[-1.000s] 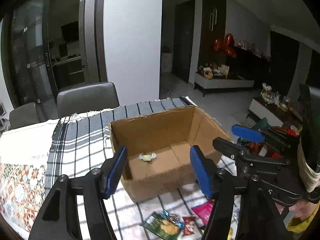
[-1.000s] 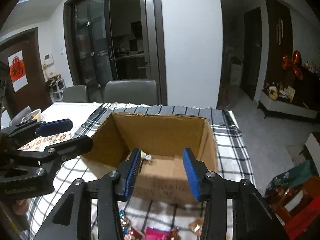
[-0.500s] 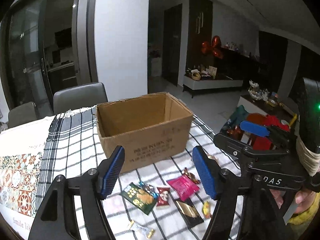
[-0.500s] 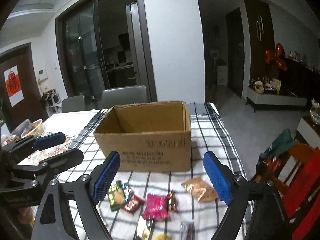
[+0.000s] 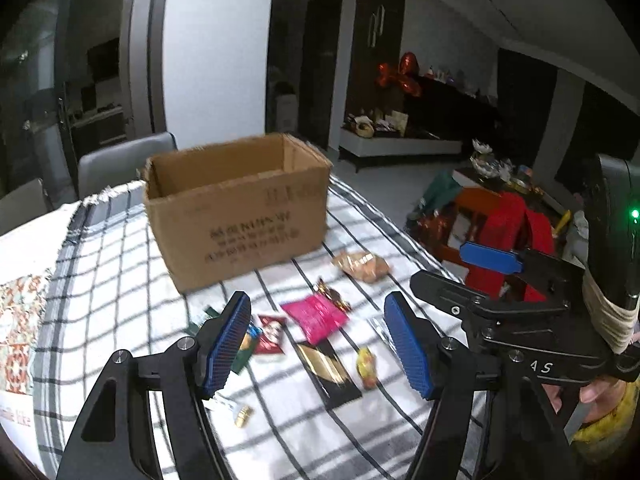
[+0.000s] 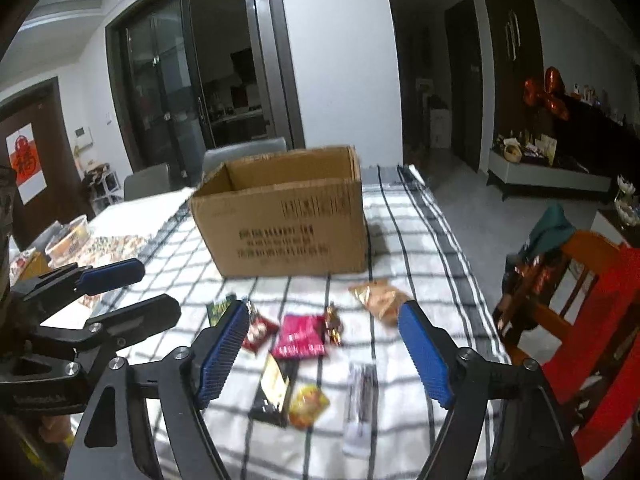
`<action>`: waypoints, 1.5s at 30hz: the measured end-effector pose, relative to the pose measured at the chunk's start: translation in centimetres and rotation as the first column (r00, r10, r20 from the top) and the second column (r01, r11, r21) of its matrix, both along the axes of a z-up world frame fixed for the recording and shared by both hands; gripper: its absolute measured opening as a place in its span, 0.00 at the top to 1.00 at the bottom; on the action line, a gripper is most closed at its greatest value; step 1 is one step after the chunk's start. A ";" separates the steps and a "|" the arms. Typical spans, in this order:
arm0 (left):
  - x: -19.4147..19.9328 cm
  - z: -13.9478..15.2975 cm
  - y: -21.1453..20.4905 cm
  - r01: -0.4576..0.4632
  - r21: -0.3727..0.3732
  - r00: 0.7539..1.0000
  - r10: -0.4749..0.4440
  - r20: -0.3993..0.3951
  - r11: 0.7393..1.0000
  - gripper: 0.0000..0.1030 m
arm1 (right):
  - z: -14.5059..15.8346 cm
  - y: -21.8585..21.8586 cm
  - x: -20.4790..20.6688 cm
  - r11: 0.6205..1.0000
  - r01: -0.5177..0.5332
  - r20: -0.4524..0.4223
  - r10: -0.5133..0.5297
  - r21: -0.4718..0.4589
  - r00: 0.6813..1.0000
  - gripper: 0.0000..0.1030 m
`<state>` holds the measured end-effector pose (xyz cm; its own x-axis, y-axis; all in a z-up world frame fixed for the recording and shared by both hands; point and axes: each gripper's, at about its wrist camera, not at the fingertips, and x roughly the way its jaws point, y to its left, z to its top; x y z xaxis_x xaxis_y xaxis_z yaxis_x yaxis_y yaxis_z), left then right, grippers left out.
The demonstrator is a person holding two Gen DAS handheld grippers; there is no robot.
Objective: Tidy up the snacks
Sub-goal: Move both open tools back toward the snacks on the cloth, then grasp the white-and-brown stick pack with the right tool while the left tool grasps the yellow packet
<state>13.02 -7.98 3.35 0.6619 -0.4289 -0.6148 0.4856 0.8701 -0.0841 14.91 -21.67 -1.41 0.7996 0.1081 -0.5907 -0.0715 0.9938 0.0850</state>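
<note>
Right wrist: boxy corrugated carton point(image 6: 288, 220), crinkly pink packet point(image 6: 300, 336)

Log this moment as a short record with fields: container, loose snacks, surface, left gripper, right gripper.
container: cardboard box, open top, upright on the cloth
loose snacks: pink packet, tan bag, black-and-gold packet, yellow candy, all outside the box
surface: checked tablecloth
left gripper: open, holding nothing, above the snacks
right gripper: open, holding nothing, above the snacks
</note>
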 end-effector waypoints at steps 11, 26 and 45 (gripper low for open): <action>-0.1 -5.2 -3.0 0.109 0.037 0.990 -0.106 -0.091 0.993 0.50 | -4.7 -1.6 -0.4 1.000 0.014 -0.139 -0.014 0.005 0.990 0.43; 1.9 -10.8 -5.4 0.231 0.049 0.946 -0.212 -0.247 0.972 0.65 | -9.9 -2.4 0.7 1.000 0.015 -0.280 -0.012 0.009 0.960 0.56; 3.4 -13.4 -7.3 0.253 0.055 0.926 -0.226 -0.301 0.966 0.78 | -11.6 -2.2 2.0 1.000 0.003 -0.317 -0.002 0.003 0.948 0.71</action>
